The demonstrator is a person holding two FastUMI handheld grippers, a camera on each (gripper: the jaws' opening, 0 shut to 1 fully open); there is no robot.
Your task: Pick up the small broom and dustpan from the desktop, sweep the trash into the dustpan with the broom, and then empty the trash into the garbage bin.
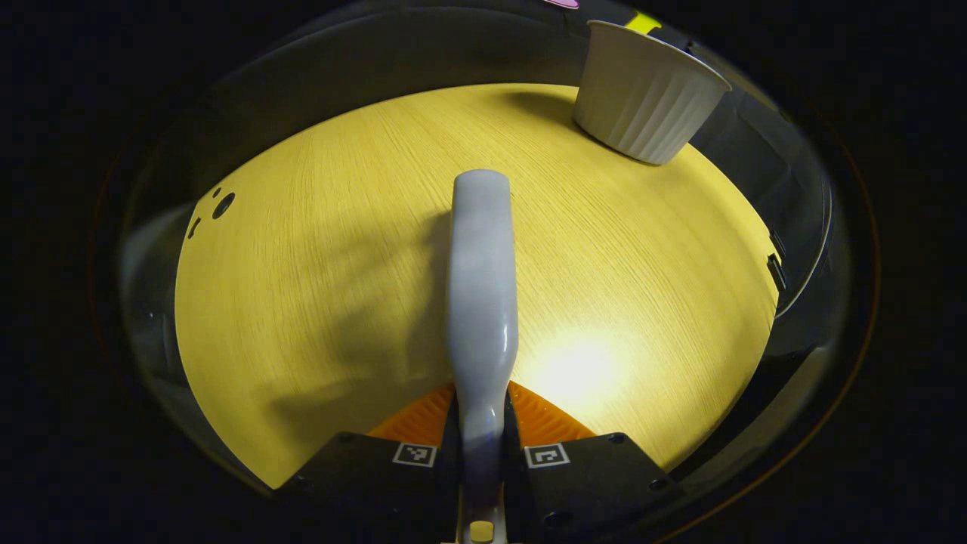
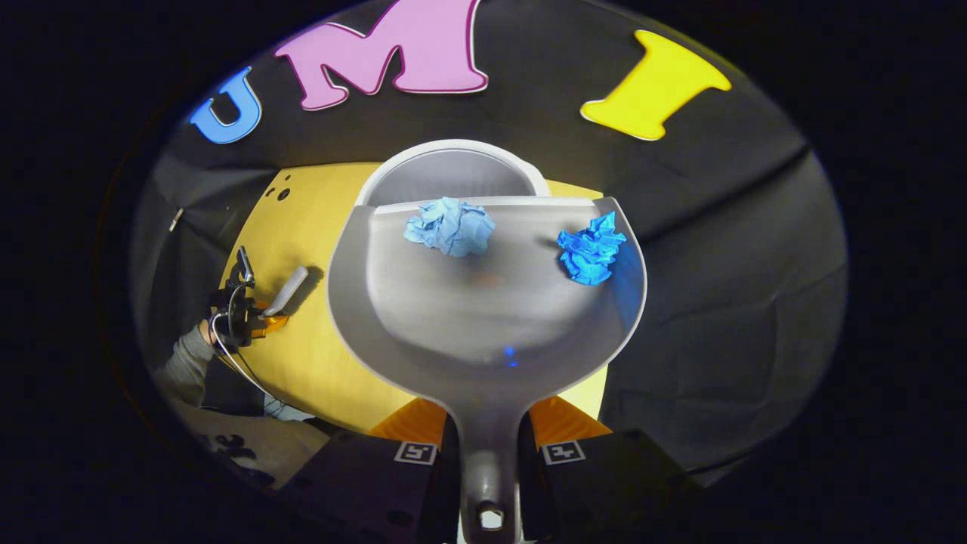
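My left gripper is shut on the small broom, whose pale grey handle sticks out forward over the wooden table; its bristles are hidden. My right gripper is shut on the handle of the grey dustpan, held in the air. Two crumpled blue paper balls lie in the pan near its front edge. That edge sits just over the rim of the white garbage bin. The right gripper view also has the left gripper with the broom far off at the left.
The white ribbed garbage bin stands at the table's far right edge in the left gripper view. Small holes mark the table's left corner. A grey sleeve holds the left gripper. Black cloth walls surround the table.
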